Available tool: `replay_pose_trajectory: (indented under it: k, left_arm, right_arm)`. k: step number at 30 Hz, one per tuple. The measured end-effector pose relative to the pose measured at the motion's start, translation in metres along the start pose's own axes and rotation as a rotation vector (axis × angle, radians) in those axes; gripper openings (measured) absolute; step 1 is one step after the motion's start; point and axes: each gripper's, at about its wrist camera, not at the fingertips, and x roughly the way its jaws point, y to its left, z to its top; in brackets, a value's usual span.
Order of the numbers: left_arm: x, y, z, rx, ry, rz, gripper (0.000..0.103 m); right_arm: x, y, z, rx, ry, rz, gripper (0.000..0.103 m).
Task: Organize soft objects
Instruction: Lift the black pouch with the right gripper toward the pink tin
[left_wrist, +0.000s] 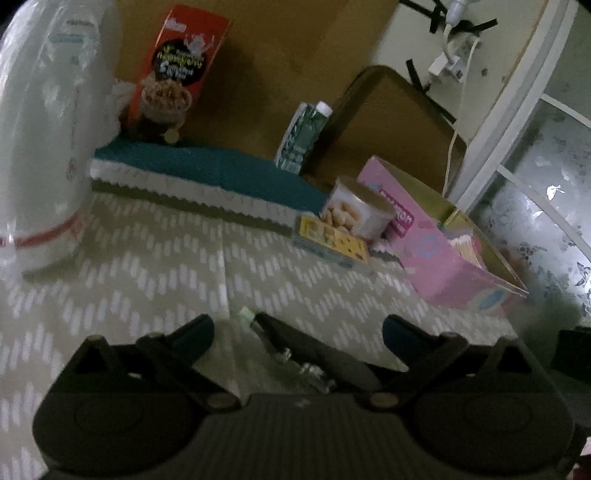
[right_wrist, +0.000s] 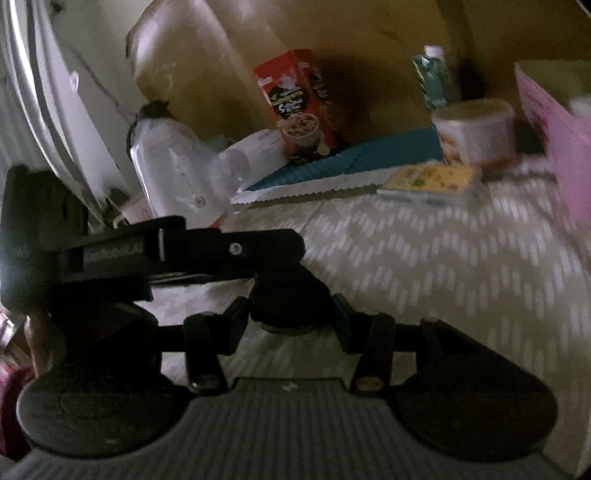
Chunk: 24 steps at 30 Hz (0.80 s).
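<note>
Teal foam pad (left_wrist: 207, 166), ridged, lies flat; left claw (left_wrist: 295, 332) apart; right claw (right_wrist: 290, 321) spread around a dark round object (right_wrist: 290, 295).

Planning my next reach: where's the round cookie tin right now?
Far right in both views: the cookie tin stands between the pink box and teal pad, behind the flat yellow packet.

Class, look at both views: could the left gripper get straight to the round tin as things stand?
Probably yes. The left gripper is open and holds nothing, and only bare patterned mat lies between it and the tin, though a yellow packet sits just before it.
</note>
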Motion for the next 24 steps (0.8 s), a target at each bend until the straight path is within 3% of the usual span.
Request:
replay_pose_trajectory:
  k: [2, 6, 11, 14, 19, 24]
  left_arm:
    - [0.000, -0.004, -0.001, -0.021, 0.030, -0.020, 0.088]
    - [0.002, -0.005, -0.003, -0.119, 0.100, -0.139, 0.085]
    - [0.019, -0.029, -0.004, -0.102, 0.162, -0.186, 0.054]
    - [0.024, -0.052, 0.001, -0.058, 0.160, -0.167, 0.043]
    - [0.043, -0.100, 0.026, 0.048, 0.162, -0.193, 0.041]
    - [0.083, -0.164, 0.055, 0.189, 0.168, -0.219, 0.042]
  right_arm:
    - [-0.008, -0.003, -0.004, 0.034, -0.009, 0.014, 0.051]
    - [-0.024, 0.003, -0.011, -0.007, -0.064, -0.012, 0.051]
    - [-0.042, 0.006, -0.017, -0.081, -0.141, -0.045, 0.051]
    - [-0.045, 0.004, -0.019, -0.108, -0.168, -0.064, 0.051]
    - [-0.065, -0.012, -0.010, -0.104, -0.270, -0.101, 0.051]
    - [-0.094, -0.040, 0.009, -0.103, -0.400, -0.207, 0.051]
